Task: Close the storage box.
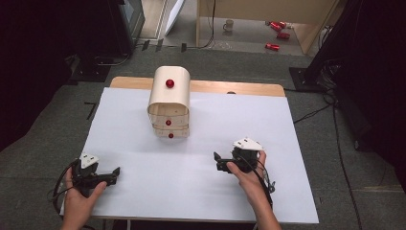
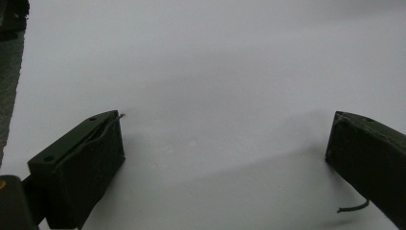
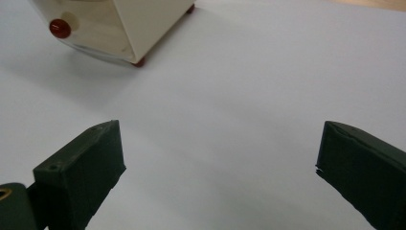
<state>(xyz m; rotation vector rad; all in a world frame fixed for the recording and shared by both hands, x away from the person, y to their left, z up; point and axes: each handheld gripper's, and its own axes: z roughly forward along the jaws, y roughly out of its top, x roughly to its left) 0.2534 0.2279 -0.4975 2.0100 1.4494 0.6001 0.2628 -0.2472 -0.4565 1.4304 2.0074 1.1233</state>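
Nothing started yet: both tongs, left [image 1: 116, 171] and right [image 1: 216, 156], gape wide and empty, with the drawer cabinet [image 1: 169, 101] untouched at twelve o'clock on the tabletop [image 1: 239, 124].

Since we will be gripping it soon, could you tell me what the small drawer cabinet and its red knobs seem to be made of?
Drawer cabinet: apparently pale bent plywood, smooth matt, with visible layered edges. Red knobs: glossy, perhaps painted wood or plastic; I cannot tell which.

Each black tool [image 1: 116, 171] carries a grey three-cornered plate and trailing cable.
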